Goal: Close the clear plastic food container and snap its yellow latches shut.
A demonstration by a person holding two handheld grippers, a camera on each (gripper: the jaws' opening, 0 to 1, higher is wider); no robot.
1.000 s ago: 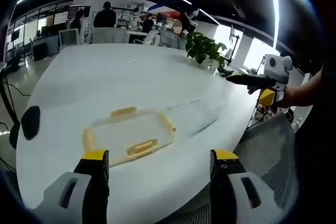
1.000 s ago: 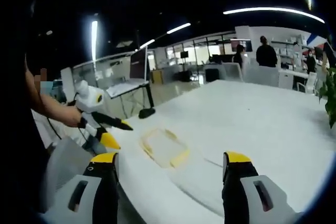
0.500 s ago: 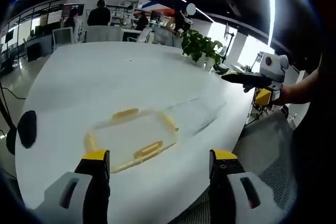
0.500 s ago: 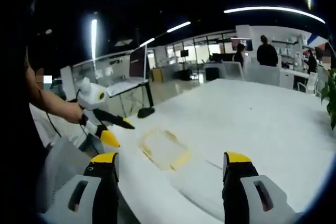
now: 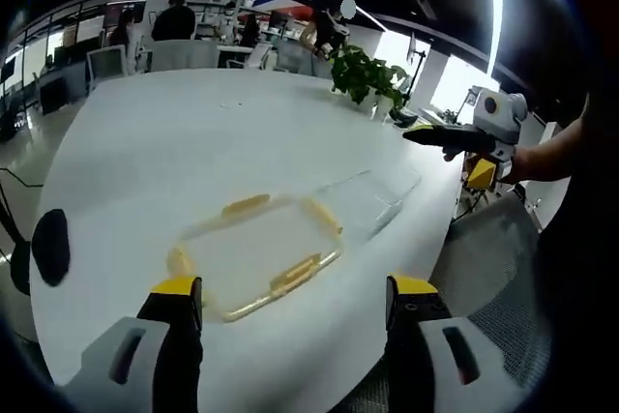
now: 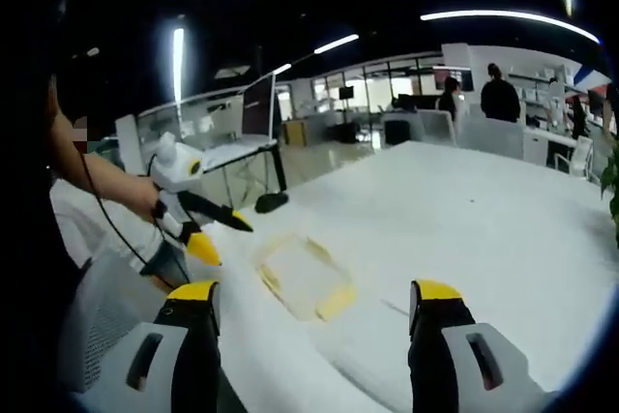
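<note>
**Container on the table, both grippers clear of it**

Left gripper view: clear plastic food container (image 5: 256, 253) lying flat on the white table (image 5: 193, 142), near the table's closest edge. Yellow latches (image 5: 296, 276) along its sides, one on each visible side; whether snapped down or loose, impossible to tell. Clear lid (image 5: 372, 198) resting on the table just beside the container, toward the right, close to the table's right edge. Left gripper (image 5: 290, 302) poised above the near edge, jaws spread wide with nothing between them, not touching the container. Right gripper (image 5: 455, 139) held by a hand (image 5: 517, 163) off the table's right edge, well apart from the container. Potted plant (image 5: 363, 74) near the far right edge. Black round object (image 5: 50, 247) at the left edge. Mesh chair (image 5: 484, 268) beside the near right edge. People (image 5: 174, 21) at desks beyond the far end.

Right gripper view: container (image 6: 302, 278) seen near the table's edge, between the two yellow-tipped jaws of the right gripper (image 6: 314, 302), which stand apart and grasp nothing. Left gripper (image 6: 208, 229) to the left, over the table's edge, jaws parted and bare.
</note>
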